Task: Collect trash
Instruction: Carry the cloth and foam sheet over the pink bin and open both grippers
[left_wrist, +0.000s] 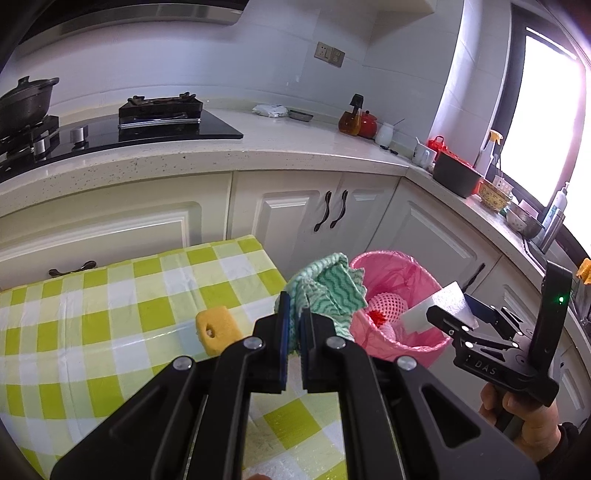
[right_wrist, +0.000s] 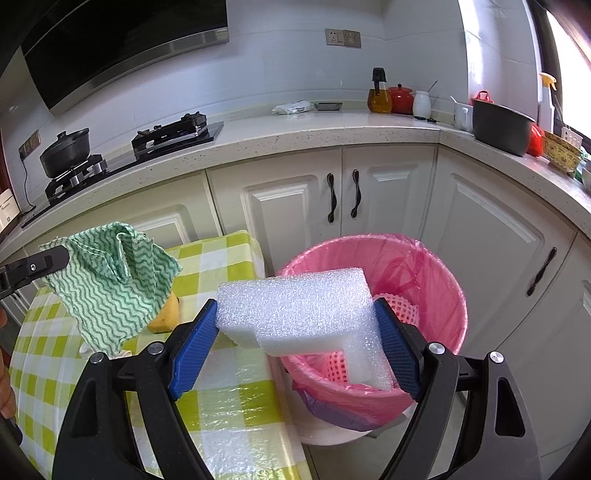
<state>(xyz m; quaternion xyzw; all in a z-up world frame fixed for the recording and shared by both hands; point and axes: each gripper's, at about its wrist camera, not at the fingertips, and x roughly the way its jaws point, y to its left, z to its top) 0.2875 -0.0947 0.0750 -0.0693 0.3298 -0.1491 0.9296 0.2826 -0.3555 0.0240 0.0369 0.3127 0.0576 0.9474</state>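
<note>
My left gripper (left_wrist: 294, 308) is shut on a green wavy-striped cloth (left_wrist: 325, 286), held above the table edge beside the pink-lined trash bin (left_wrist: 413, 343); the cloth also shows in the right wrist view (right_wrist: 114, 284). My right gripper (right_wrist: 297, 325) is shut on a white L-shaped foam block (right_wrist: 299, 310), held over the near rim of the bin (right_wrist: 447, 295). Pink foam netting (right_wrist: 400, 306) lies inside the bin. A yellow sponge (left_wrist: 216, 328) sits on the green checked tablecloth (left_wrist: 110, 314), partly hidden behind the cloth in the right wrist view (right_wrist: 166, 317).
White cabinets (right_wrist: 369, 199) and an L-shaped countertop (left_wrist: 295, 147) stand behind the bin. A gas stove (left_wrist: 162, 107) with a black pot (left_wrist: 26, 99), oil bottle (right_wrist: 379, 96), red jar (right_wrist: 400, 98) and a dark pot (right_wrist: 500, 127) sit on the counter. A window (left_wrist: 546, 122) is at the right.
</note>
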